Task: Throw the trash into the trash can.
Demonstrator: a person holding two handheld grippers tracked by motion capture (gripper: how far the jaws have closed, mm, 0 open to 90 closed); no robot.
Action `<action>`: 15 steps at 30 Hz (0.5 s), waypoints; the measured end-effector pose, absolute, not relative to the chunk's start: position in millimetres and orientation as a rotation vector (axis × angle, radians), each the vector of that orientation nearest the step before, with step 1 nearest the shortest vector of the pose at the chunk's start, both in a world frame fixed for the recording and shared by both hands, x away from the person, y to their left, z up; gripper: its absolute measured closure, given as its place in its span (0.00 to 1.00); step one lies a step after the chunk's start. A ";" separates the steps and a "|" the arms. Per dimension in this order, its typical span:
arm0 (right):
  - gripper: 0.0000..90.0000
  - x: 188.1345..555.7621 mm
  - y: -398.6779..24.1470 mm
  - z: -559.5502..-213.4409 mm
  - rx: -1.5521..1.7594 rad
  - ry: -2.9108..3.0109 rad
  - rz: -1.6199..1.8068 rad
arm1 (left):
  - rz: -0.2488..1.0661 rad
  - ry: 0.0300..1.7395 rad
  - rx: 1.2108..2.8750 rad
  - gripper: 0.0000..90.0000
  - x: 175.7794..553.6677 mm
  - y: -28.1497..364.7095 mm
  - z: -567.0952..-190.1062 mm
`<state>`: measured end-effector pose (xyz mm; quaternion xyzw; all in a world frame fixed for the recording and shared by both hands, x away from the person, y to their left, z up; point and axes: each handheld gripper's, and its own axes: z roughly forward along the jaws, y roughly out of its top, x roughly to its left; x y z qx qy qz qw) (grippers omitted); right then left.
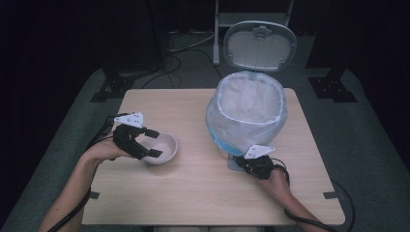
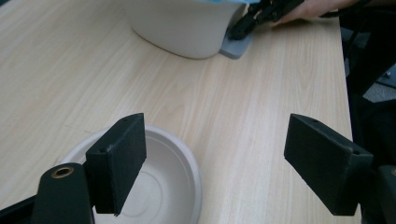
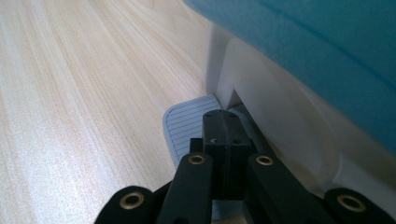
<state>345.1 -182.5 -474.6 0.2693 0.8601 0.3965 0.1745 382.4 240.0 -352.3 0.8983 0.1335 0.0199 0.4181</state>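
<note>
Bin [image 1: 249, 116], white with a blue-edged liner bag, is my landmark: it stands on the wooden counter [image 1: 193, 193] with its lid [image 1: 259, 46] tipped up and back, so the mouth is open. At its foot, on my side, a grey ribbed pedal [image 3: 187, 123] sticks out onto the counter. My right gripper [image 1: 240, 163] rests on that pedal with its jaws pressed together and nothing between them. I judge the closed tip is pushing the pedal down, which would explain why the lid stands open.

To the bin's left, well apart from it, sits a pale shallow bowl [image 1: 162, 147], upright and seemingly empty. My left gripper [image 1: 151, 143] hangs over the bowl's near rim with its jaws spread wide, one jaw over the bowl and the other out past the rim, gripping nothing. I read this as lining up to take the bowl by its edge, perhaps to carry it toward the open bin.
</note>
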 end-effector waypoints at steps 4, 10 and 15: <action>1.00 345.5 -183.0 -474.7 0.757 2.436 1.115 | 0.038 0.332 2.266 0.23 381.0 242.3 -363.7; 1.00 345.4 -183.1 -474.8 0.759 2.436 1.115 | 0.030 0.351 2.265 0.24 380.7 246.4 -376.6; 1.00 345.6 -183.5 -475.0 0.756 2.435 1.119 | 0.032 0.353 2.282 0.24 380.2 248.1 -387.0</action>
